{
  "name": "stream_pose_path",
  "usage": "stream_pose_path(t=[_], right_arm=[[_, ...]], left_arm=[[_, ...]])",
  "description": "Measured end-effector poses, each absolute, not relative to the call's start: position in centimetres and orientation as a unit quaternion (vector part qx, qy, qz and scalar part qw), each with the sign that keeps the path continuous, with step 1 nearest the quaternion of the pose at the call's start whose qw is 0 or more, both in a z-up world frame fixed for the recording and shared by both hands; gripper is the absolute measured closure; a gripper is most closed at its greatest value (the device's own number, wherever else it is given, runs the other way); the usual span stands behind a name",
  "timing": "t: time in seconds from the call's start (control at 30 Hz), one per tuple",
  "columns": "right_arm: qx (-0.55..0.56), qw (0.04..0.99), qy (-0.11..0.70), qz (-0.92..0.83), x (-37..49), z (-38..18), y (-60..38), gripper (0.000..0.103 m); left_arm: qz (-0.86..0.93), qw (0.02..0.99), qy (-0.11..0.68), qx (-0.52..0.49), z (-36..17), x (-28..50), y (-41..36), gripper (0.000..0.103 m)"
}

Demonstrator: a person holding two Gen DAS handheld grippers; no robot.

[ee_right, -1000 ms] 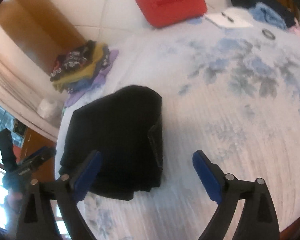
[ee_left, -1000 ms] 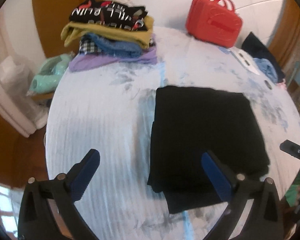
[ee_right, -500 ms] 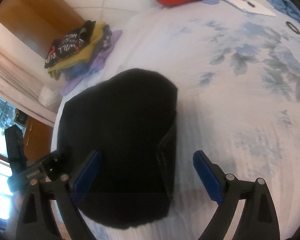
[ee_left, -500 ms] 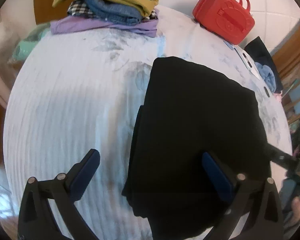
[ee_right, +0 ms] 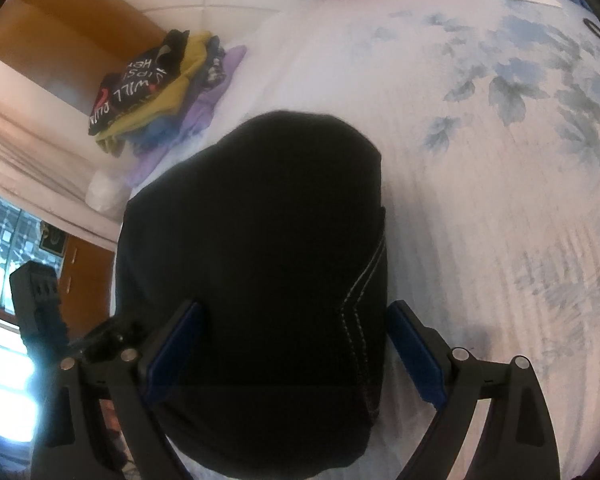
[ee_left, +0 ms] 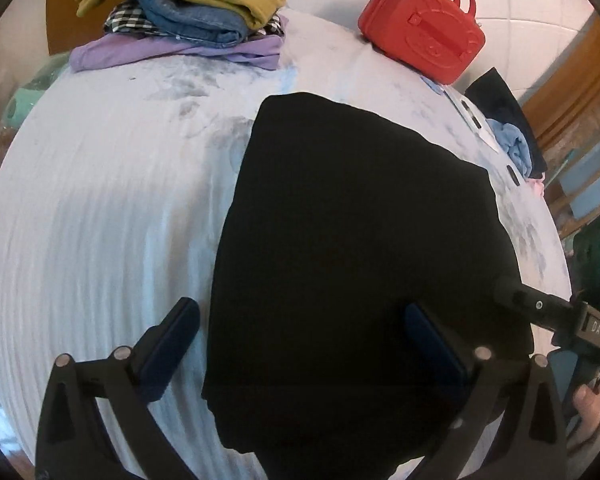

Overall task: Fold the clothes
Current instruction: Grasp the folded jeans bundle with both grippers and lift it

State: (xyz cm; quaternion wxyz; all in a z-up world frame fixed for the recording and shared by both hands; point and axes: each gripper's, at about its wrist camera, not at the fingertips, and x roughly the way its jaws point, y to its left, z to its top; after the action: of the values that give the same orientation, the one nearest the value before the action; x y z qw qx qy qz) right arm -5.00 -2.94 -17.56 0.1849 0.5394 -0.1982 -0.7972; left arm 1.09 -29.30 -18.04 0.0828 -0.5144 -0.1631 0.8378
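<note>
Here, in the left wrist view, the folded black fabric garment [ee_left: 360, 248] lies flat on the bed with the pale blue floral sheet [ee_left: 108, 216], straight ahead of and under the left tongs [ee_left: 300, 344]. Its long axis runs away from the camera toward the red hard-shell case [ee_left: 420, 40]. The left tongs stand wide apart and empty: the left blue pad sits over bare sheet just beside the garment's left edge, the right pad over the cloth itself. So the near left edge falls between the pads, which is what a grasp there would turn on. The right tongs [ee_left: 512, 292] reach in at the garment's right side, touching or nearly touching its edge; I cannot tell which. A stack of folded clothes, purple at the bottom and a black printed shirt on top [ee_left: 180, 12], rests well apart at the far corner.

In the right wrist view, the garment [ee_right: 260, 260] fills the space ahead of the right tongs [ee_right: 296, 352], also spread and holding nothing. The pads straddle its near end, one at each side. The cloth looks thick and several layers deep, with a white-stitched seam [ee_right: 360, 292] along its right edge. Both tongs seem equally near.
</note>
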Motion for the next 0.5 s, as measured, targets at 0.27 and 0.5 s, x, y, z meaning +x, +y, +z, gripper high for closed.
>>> stream_pose_path(t=[0.27,0.5], right_arm=[[0.545,0.193,-0.162,-0.8,-5.0,-17.2,-4.0,0.022],[0.538,0.194,-0.171,-0.802,-4.9,-17.5,-3.8,0.022]], left_arm=[[0.841,0.093,-0.167,-0.506,-17.5,1.7,-29.0,0.025],[0.843,0.096,-0.183,-0.497,-17.8,1.8,-29.3,0.025]])
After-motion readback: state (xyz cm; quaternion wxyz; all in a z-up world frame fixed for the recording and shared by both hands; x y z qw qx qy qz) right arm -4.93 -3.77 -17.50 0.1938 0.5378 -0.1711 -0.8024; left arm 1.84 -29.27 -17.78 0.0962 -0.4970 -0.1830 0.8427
